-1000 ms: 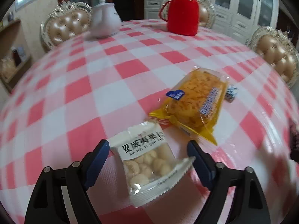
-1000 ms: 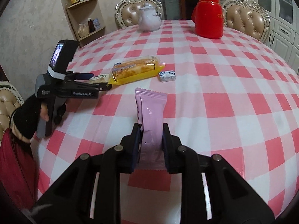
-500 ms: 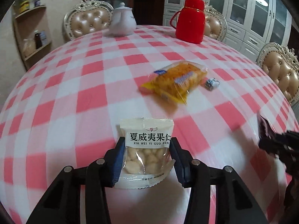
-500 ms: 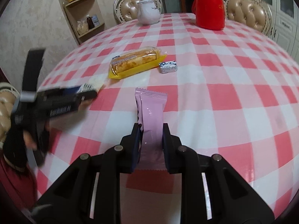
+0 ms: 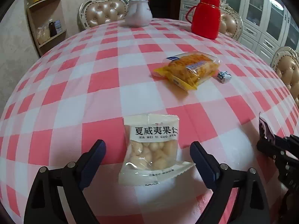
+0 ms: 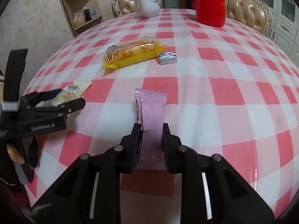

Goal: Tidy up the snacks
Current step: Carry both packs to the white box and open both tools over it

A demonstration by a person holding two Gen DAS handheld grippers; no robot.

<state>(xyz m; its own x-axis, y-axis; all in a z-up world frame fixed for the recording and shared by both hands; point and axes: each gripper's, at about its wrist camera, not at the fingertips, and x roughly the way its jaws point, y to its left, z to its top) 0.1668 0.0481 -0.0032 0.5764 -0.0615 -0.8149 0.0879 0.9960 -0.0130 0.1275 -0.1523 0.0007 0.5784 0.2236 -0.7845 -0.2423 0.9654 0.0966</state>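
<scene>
Left gripper (image 5: pixel 147 147): its jaws have just been opening and are now standing wide apart, one blue finger (image 5: pixel 94 160) on each side of the nut packet, neither one touching it.
Nut packet (image 5: pixel 151 147): a clear and white pouch of pale round nuts with black lettering is lying flat on the tablecloth between the left fingers, its printed end pointing away from the camera and its crimped end nearest.
Right gripper (image 6: pixel 151 134): its fingers are pressing together on the pink packet, clamping it near its lower end.
Pink packet (image 6: pixel 151 115): a plain pink wrapper is standing up out of the right jaws, its serrated top edge pointing away from the camera.
Yellow packet (image 5: pixel 190 69): a yellow tray pack with a clear window is lying on the cloth further out, well apart from both grippers.
Small sweet (image 6: pixel 167 57): a little blue and white wrapped piece is sitting just beside the yellow packet, on its right-hand end.
Tablecloth (image 5: pixel 74 93): red, pink and white checks are covering the round table.
Teapot (image 5: pixel 138 13): white, standing at the far edge.
Red flask (image 5: pixel 205 16): standing at the far edge, to the right of the teapot.
Hand (image 6: pixel 14 153): in a dark sleeve, gripping the left tool's handle at the left border of the right wrist view.
</scene>
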